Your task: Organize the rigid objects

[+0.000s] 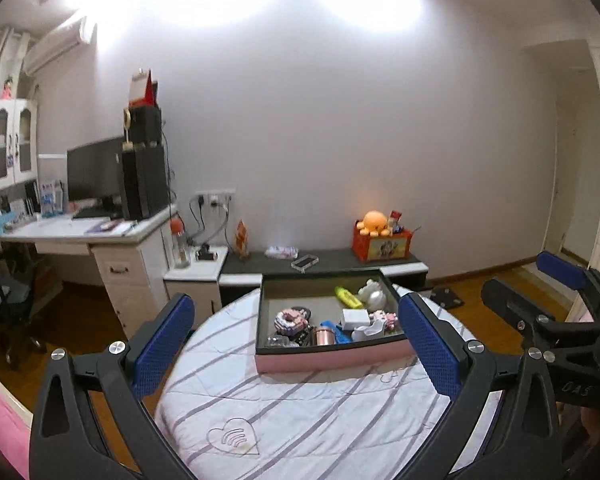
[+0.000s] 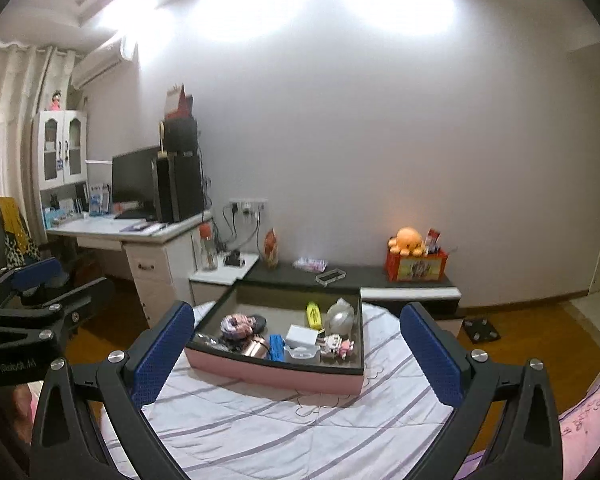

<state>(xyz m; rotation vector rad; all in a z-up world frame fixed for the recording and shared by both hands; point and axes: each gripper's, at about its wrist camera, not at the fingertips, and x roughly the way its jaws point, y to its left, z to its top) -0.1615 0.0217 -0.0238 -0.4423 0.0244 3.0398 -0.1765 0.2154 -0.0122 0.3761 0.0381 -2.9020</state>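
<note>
We find the left gripper [image 1: 296, 344] with its jaws spread wide and nothing between the pads, raised above the striped bedspread [image 1: 300, 420]. Ahead of it the pink tray [image 1: 332, 360] rests on the bed, holding a yellow marker [image 1: 348, 297], a white box [image 1: 355, 317], a copper cup [image 1: 323, 336] and other small items, some too blurred to name. To the right, the right gripper [image 2: 298, 346] likewise stands fully spread and empty, near the tray.
</note>
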